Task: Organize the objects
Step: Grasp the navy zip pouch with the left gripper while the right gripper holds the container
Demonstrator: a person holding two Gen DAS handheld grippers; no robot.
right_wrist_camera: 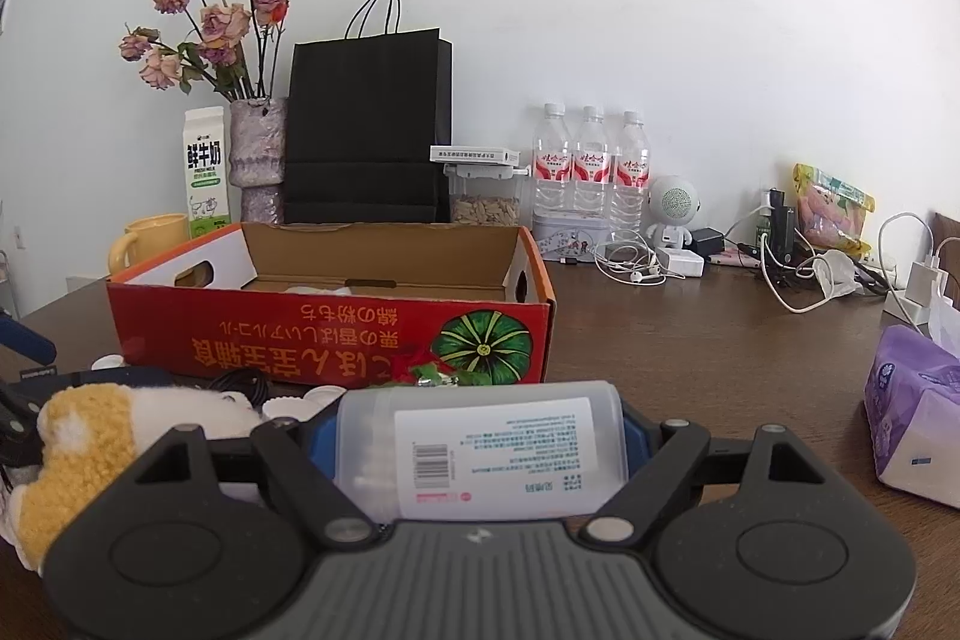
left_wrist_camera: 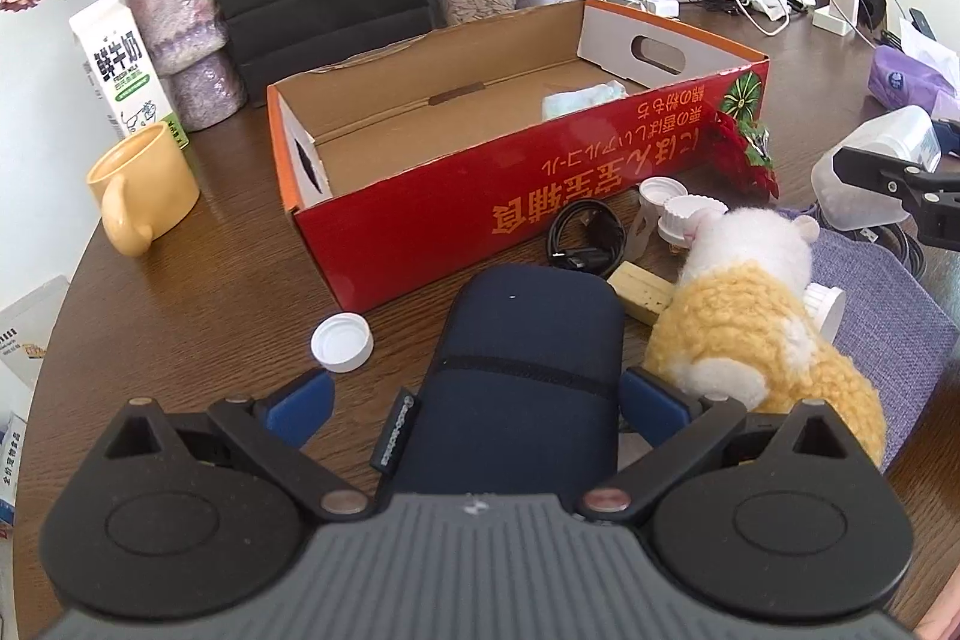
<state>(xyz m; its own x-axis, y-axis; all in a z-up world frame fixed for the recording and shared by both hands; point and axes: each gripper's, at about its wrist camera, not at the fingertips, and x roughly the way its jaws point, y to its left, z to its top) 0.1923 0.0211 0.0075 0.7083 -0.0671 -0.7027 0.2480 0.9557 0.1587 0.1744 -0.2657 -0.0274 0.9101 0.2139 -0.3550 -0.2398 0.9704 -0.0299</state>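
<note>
Navy soft case, oblong with a black seam, sits between the left gripper's blue pads; whether they press it is unclear. Right gripper clamps a translucent labelled container.

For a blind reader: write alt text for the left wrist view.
The left tongs grip a navy pouch above a brown table, facing an open red cardboard box. A plush hamster, white caps and a black cable lie nearby.
</note>
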